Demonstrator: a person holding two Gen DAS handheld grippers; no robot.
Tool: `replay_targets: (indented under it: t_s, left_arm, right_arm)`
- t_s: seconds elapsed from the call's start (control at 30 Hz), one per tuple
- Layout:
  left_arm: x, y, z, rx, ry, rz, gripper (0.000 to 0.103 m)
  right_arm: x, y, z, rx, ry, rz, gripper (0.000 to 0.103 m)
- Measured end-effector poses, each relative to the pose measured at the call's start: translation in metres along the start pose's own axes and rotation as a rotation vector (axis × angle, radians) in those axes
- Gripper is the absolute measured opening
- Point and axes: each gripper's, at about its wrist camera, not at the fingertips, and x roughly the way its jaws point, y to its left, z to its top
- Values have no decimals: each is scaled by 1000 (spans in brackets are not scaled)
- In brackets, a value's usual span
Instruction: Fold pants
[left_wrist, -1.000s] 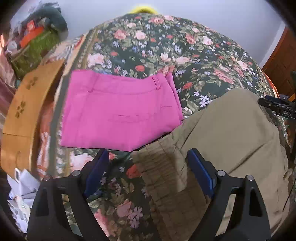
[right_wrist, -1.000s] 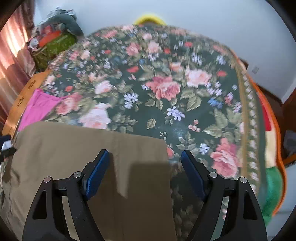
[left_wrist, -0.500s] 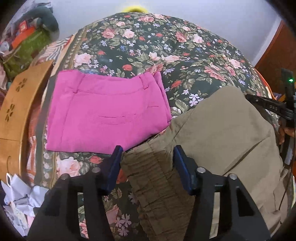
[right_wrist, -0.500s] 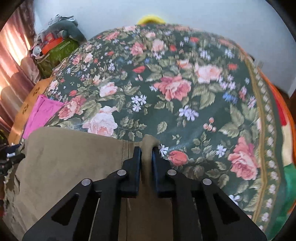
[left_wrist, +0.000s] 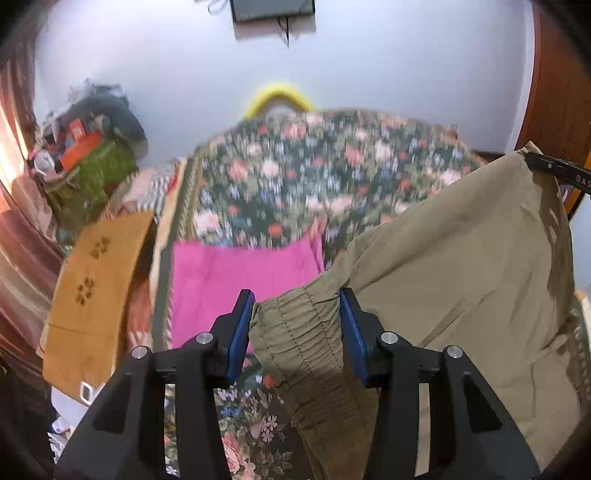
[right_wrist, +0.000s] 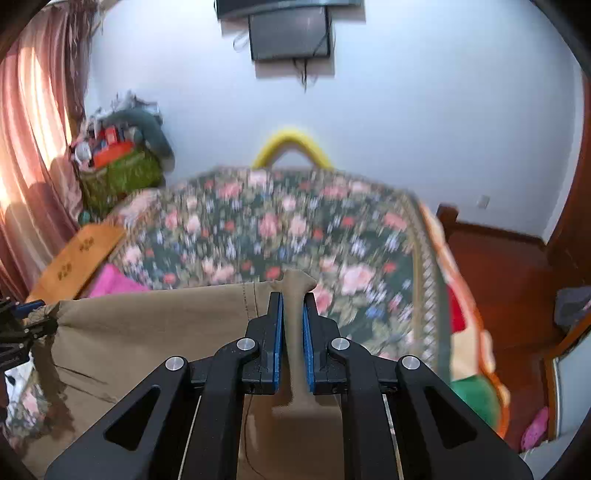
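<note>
Two grippers on my khaki pants (left_wrist: 461, 258): left gripper (left_wrist: 295, 325) clamps elastic waistband, right gripper (right_wrist: 291, 325) pinches hem. Bedspread (right_wrist: 258, 229) blurred, pink shorts (left_wrist: 229, 277) partly hidden. Pants were flat earlier, now lifted off bed.

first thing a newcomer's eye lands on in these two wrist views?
Probably the khaki pants, lifted and stretched between both grippers: the left gripper holds the gathered waistband, the right gripper pinches a bunched corner. Next, the folded pink pants lying flat on the floral bedspread behind and to the left of the waistband, then the yellow arch against the wall past the bed's far edge.
</note>
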Motion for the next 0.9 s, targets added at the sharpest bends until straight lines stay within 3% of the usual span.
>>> replay_targets:
  t_s: [0.23,0.9]
  left_arm:
    - [-34,-11,8,23,-42,15,46]
    - [-103,-25,-85,115,-65,11,46]
  right_arm:
    - [-59,-3,2,11,-66,14,8]
    - [-162,25,-110,-15,-106,66,8]
